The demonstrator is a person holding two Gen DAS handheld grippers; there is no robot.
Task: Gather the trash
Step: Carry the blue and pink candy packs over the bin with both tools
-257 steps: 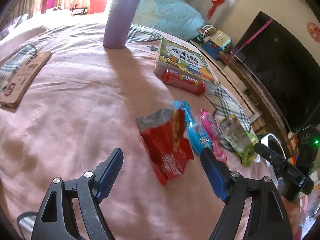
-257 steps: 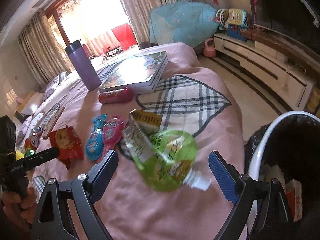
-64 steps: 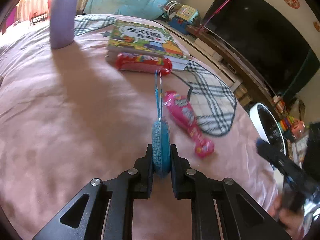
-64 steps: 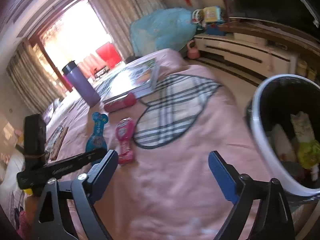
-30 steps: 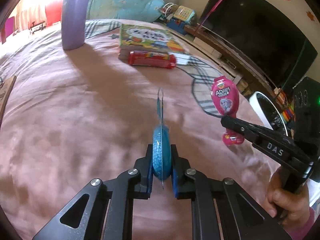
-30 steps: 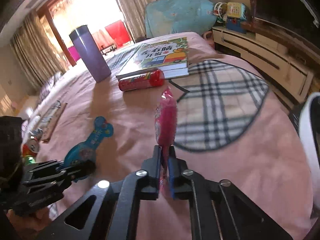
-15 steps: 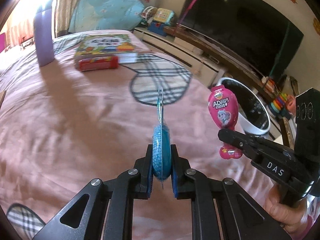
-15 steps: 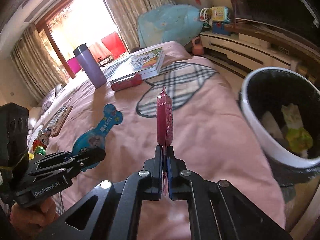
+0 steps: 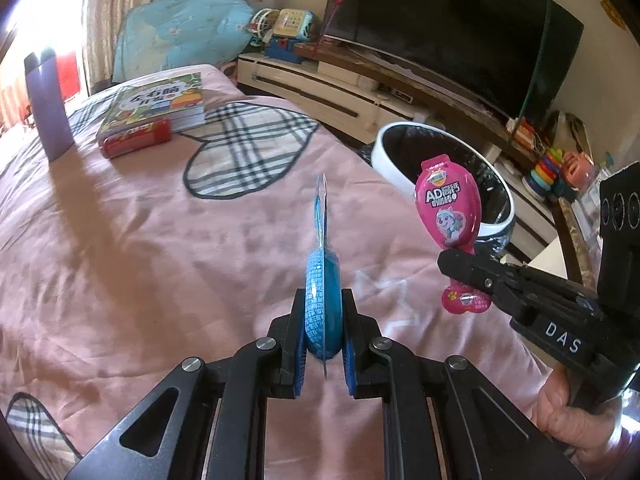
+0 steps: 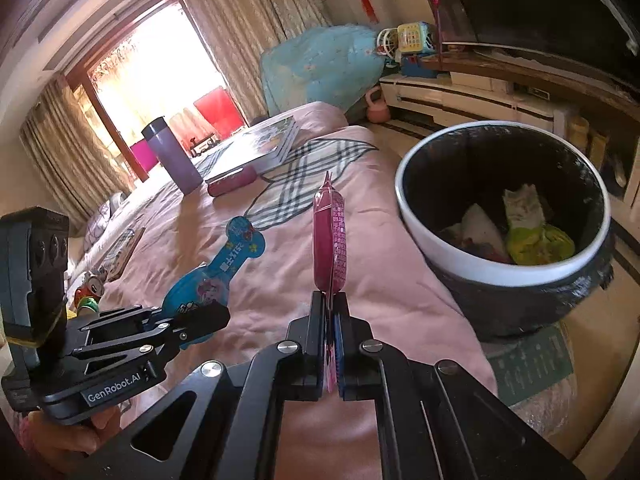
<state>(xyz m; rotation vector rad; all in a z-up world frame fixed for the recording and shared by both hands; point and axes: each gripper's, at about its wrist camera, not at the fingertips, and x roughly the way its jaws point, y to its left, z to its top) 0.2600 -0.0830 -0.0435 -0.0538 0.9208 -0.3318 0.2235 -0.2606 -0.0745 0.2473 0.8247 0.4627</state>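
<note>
Right wrist: both grippers [image 10: 331,320] [image 9: 323,344] clamped on pink pouch [image 10: 329,240], blue pouch [image 9: 322,288]; carry over bin [image 10: 432,240] at 2 o'clock, then part fingers.

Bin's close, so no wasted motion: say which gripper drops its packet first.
Right. The right gripper, shut on the pink packet, sits nearer the trash bin; the left gripper, shut on the blue packet, is farther over the bed.

Bin [image 10: 436,240] beside bed [image 10: 280,272]
</note>
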